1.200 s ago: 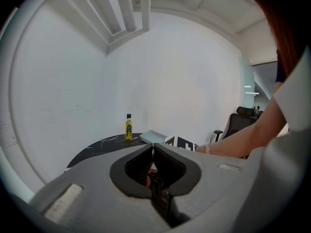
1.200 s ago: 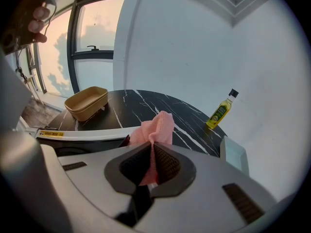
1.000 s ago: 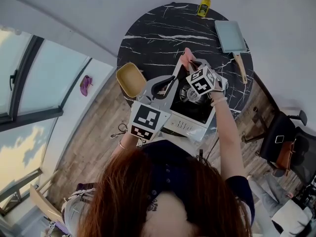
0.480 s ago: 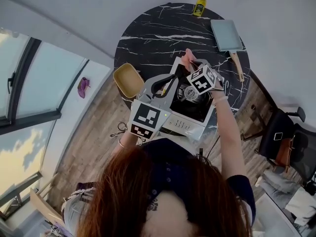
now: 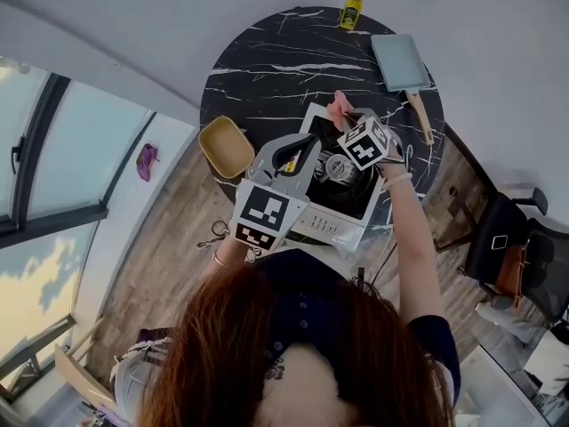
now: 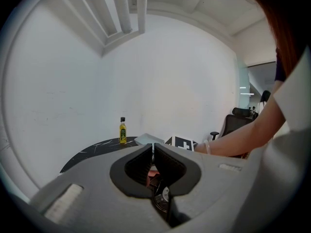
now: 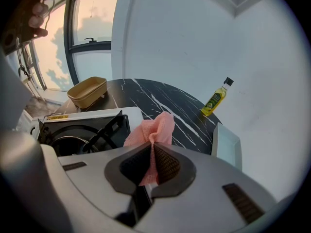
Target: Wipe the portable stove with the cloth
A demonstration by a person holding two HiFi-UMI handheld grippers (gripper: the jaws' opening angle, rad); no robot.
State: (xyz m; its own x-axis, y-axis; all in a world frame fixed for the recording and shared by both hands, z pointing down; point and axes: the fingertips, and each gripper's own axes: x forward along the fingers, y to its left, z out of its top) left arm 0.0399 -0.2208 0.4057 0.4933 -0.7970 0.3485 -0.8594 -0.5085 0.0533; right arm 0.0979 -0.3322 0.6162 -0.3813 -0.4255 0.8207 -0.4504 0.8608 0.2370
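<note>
The portable stove [image 5: 331,226], white with a black burner top, stands at the near edge of the round black marble table [image 5: 267,69]. My right gripper [image 5: 345,119] is shut on the pink cloth [image 5: 336,107], which bunches up over the stove's far edge. In the right gripper view the cloth [image 7: 153,127] sticks up from the right gripper [image 7: 151,148], with the stove [image 7: 82,130] to its left. My left gripper [image 5: 309,142] hovers over the stove's left side. Its jaws are shut with nothing between them, as the left gripper view [image 6: 153,148] shows.
A tan bowl [image 5: 227,147] sits at the table's left edge, beside the stove. A yellow oil bottle [image 5: 352,5] stands at the far edge. A grey pan [image 5: 402,62] with a wooden handle lies at the far right. An office chair [image 5: 511,256] stands on the floor to the right.
The head view has drifted a little, so the table sits slightly higher and further left. Both grippers keep about the same places over the stove, the cloth still held.
</note>
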